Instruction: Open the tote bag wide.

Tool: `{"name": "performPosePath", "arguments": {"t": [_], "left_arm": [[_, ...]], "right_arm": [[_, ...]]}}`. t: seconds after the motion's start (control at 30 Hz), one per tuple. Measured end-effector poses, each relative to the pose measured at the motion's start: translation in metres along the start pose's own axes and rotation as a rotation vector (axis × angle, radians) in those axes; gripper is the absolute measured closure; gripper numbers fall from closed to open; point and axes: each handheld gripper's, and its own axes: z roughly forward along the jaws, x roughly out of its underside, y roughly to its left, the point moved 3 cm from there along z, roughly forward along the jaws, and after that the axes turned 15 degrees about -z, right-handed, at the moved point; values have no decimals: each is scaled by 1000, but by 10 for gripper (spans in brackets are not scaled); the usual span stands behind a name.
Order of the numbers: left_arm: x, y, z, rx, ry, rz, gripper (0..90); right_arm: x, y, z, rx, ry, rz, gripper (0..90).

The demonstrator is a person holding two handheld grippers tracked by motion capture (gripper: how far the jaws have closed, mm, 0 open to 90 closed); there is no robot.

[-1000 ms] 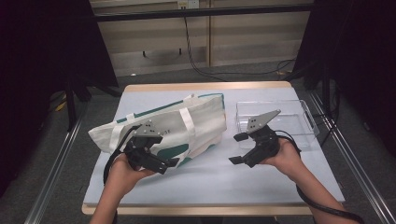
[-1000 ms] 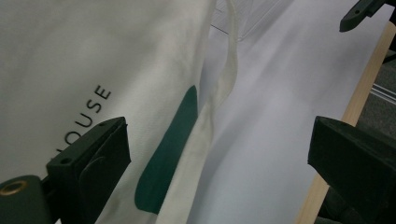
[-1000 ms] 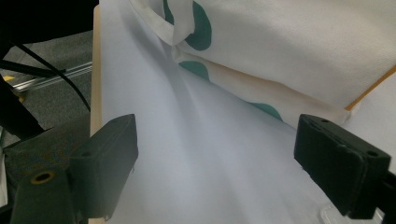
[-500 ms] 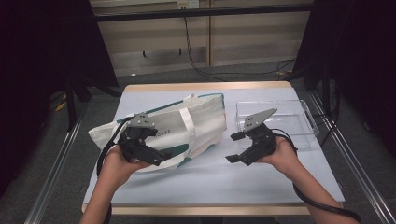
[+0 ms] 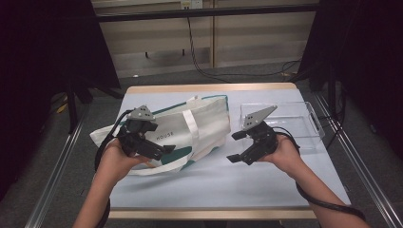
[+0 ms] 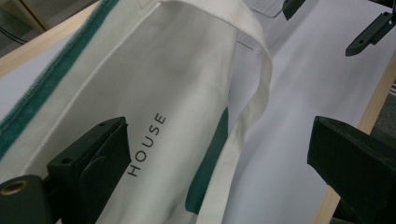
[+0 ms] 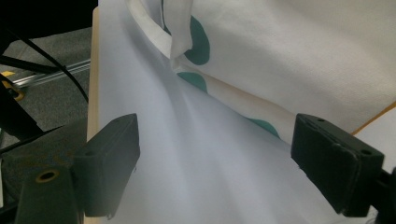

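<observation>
A white tote bag with green trim and green patches lies flat on the left half of the table, a strap across its middle. My left gripper hovers open over the bag's near left part. In the left gripper view its jaws stand wide apart around the bag's "HOUSE" print. My right gripper is open just right of the bag's near corner, above the white table cover. The right gripper view has the bag's edge and a strap end ahead of the right gripper.
A clear plastic tray stands at the back right of the table, behind my right hand. The white table cover runs to the wooden front edge. Metal rails flank the table on both sides. The other gripper's fingertips appear far off.
My left gripper has drifted a little farther onto the bag and my left forearm has swung left. The right gripper has edged left toward the bag. Both stay open.
</observation>
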Motion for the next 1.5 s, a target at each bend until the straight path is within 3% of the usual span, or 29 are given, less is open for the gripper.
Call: {"name": "performPosePath", "arguments": {"t": [0.03,0.07,0.27,0.3,0.5,0.7,0.83,0.9,1.5], "left_arm": [[-1,0,0,7,-8,-13,58],[-3,1,-1,3,-2,2,58],[-12,5,-3,-12,9,1,58],[-14,4,-2,-7,-2,-13,58],[-23,7,-5,-15,2,11,58],[-30,10,-9,-22,-3,2,59],[-34,14,-9,-24,-5,-14,66],[-36,17,-11,-24,0,-2,83],[-52,44,-2,-32,5,-64,138]], "right_arm": [[0,-1,0,-1,1,0,153],[-1,-1,0,-2,1,2,154],[-5,-5,0,-5,-1,0,156],[-6,-5,0,-6,-1,-3,156],[-12,-8,0,-5,2,-16,161],[-19,-12,-3,-3,-1,-23,167],[-24,-15,-5,-12,-29,-18,177],[-25,-16,-4,-9,-25,-25,178],[-34,-25,-2,-14,-43,-20,190]]}}
